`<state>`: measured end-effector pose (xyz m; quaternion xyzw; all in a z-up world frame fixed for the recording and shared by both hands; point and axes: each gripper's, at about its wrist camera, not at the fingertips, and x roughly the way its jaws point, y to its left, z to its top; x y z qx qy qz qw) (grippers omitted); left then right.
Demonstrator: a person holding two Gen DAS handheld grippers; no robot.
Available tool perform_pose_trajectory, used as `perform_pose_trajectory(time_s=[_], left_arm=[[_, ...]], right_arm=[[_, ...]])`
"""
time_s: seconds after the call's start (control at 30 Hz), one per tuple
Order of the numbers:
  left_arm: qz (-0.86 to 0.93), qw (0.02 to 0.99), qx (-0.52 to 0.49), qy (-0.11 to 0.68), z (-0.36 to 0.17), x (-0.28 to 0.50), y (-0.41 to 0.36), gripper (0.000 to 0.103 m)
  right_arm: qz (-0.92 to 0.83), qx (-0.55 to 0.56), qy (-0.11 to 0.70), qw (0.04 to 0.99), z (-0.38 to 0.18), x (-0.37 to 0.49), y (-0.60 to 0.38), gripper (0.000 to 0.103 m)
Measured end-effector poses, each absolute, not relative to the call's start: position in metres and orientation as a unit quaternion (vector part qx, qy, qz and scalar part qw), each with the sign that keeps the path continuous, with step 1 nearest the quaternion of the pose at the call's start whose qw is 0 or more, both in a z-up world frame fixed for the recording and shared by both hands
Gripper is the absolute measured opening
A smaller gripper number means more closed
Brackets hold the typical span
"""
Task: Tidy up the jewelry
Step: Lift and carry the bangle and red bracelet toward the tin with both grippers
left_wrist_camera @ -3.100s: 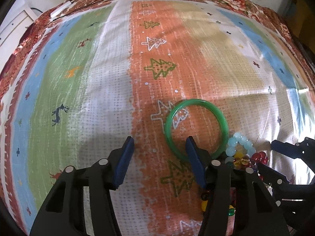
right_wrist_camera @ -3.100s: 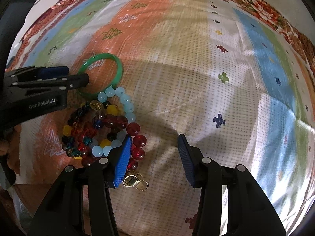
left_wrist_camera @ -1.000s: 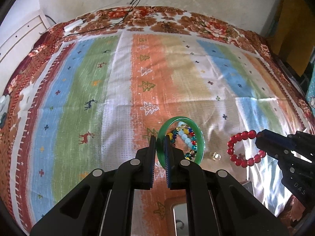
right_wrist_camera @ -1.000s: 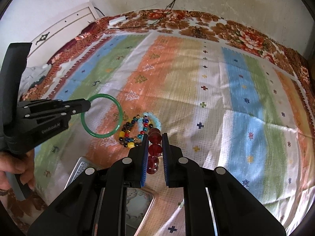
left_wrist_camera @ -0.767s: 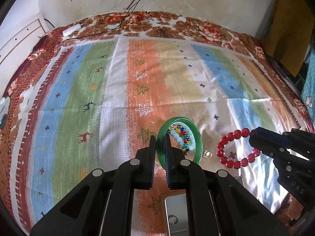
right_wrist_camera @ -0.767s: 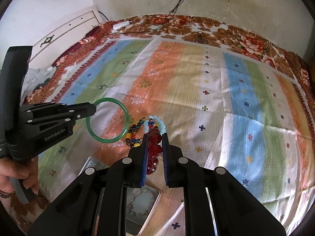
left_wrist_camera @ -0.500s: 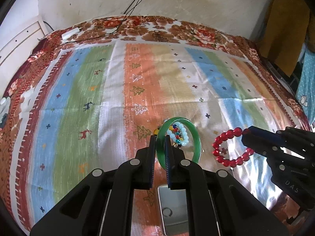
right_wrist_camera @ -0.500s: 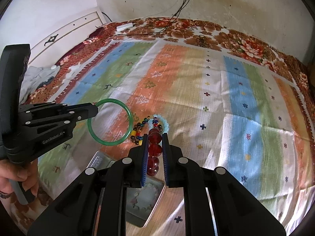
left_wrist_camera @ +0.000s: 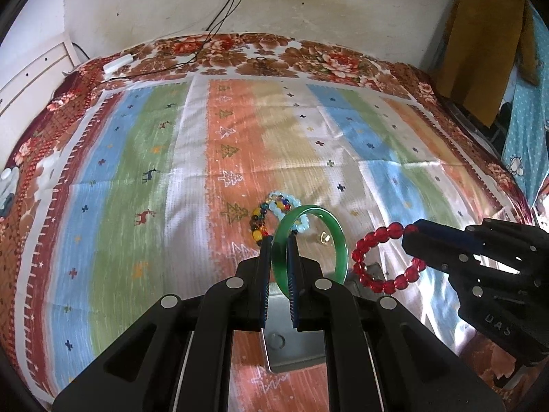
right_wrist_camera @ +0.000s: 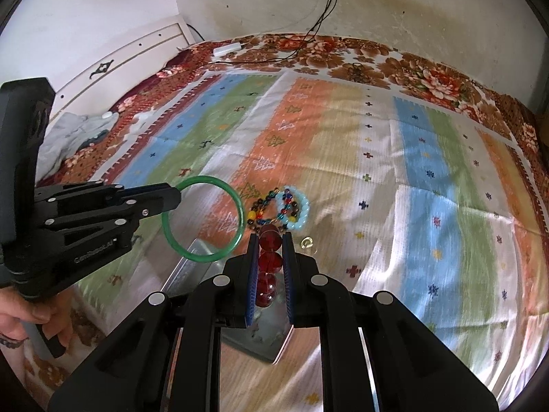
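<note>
My left gripper is shut on a green bangle, lifted off the striped cloth; in the right wrist view this left gripper shows from the side, the green bangle hanging at its tip. A red bead bracelet is pinched in my right gripper, which is shut on it. In the left wrist view that red bead bracelet dangles from the right gripper. Both hang over a grey metal tin. A multicoloured bead strand and pale blue bead bracelet lie on the cloth.
A small gold piece lies on the cloth next to the beads. The striped cloth covers a bed with a floral border. Cables and a white adapter lie at the far edge. A person's hand holds the left gripper.
Both grippers have lifted and drawn back toward me with the bangle and the red bracelet. The beads on the cloth now sit farther off, and more of the tin shows beneath.
</note>
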<state>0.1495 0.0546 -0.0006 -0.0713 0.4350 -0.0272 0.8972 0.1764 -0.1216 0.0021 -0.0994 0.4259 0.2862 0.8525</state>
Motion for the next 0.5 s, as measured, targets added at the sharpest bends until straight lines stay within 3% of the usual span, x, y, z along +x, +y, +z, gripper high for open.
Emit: perform_pose_trajectory(time_s=[0.5], left_arm=[[-0.036, 0.895, -0.050, 0.441, -0.007, 0.125, 0.040, 0.009]], right_arm=[[0.303, -0.101, 0.435, 0.842, -0.006, 0.146, -0.125, 0.014]])
